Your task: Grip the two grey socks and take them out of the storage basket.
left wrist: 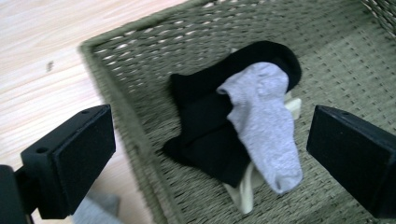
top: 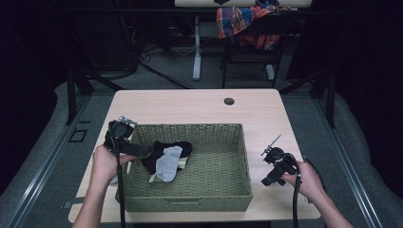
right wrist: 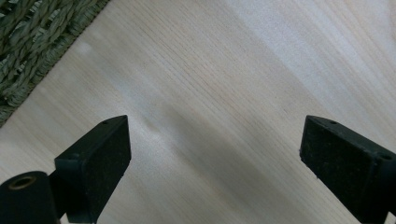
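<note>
A green woven basket (top: 223,190) sits on the wooden table (top: 190,107). In its left part a grey sock (top: 169,163) lies over a black sock (top: 183,148), with a cream one (top: 183,164) underneath. My left gripper (top: 142,151) hovers open over the basket's left rim. In the left gripper view the jaws stand wide apart around the grey sock (left wrist: 264,121) and black sock (left wrist: 210,135), touching neither. My right gripper (top: 271,179) is open over bare table right of the basket. In the right gripper view its jaws hold nothing, with the basket (right wrist: 32,42) at upper left.
A bit of grey cloth (left wrist: 95,212) lies on the table by the basket's left side. A cable hole (top: 229,101) sits near the table's far edge. Beyond the table stands a chair (top: 247,52) draped with a plaid shirt (top: 242,21).
</note>
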Action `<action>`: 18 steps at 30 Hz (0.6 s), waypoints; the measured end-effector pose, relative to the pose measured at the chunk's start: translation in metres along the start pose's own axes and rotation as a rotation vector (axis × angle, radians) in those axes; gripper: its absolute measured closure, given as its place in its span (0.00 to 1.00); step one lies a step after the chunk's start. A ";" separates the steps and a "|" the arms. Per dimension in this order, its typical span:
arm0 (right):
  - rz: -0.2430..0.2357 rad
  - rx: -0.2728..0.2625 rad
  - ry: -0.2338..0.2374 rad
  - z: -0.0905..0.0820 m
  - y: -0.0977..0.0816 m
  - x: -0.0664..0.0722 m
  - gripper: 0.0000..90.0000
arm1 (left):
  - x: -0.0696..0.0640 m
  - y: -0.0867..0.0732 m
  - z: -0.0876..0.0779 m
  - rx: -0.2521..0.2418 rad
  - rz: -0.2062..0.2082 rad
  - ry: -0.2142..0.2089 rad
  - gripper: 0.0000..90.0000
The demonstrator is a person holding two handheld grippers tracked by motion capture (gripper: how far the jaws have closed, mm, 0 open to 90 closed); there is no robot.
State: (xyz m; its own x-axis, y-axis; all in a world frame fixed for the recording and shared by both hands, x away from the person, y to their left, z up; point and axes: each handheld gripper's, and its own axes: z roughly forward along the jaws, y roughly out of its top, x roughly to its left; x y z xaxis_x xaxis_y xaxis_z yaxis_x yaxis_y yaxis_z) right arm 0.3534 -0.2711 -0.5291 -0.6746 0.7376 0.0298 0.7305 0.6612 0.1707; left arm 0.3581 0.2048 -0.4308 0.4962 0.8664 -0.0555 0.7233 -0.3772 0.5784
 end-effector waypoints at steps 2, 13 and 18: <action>-0.008 0.009 -0.004 -0.001 0.000 0.000 0.09 | -0.003 0.002 0.004 0.000 0.016 -0.018 0.01; 0.003 0.002 0.001 0.000 0.000 0.000 0.09 | -0.022 0.003 0.040 0.085 0.064 -0.026 0.01; -0.001 0.007 -0.004 -0.001 0.000 0.000 0.09 | -0.030 0.002 0.054 0.127 0.098 -0.031 0.16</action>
State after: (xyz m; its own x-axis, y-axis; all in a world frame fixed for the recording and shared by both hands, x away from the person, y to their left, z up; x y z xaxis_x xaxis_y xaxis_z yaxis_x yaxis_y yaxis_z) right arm 0.3534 -0.2714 -0.5286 -0.6751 0.7373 0.0255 0.7304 0.6631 0.1638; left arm 0.3708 0.1598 -0.4720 0.5803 0.8139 -0.0303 0.7247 -0.4990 0.4751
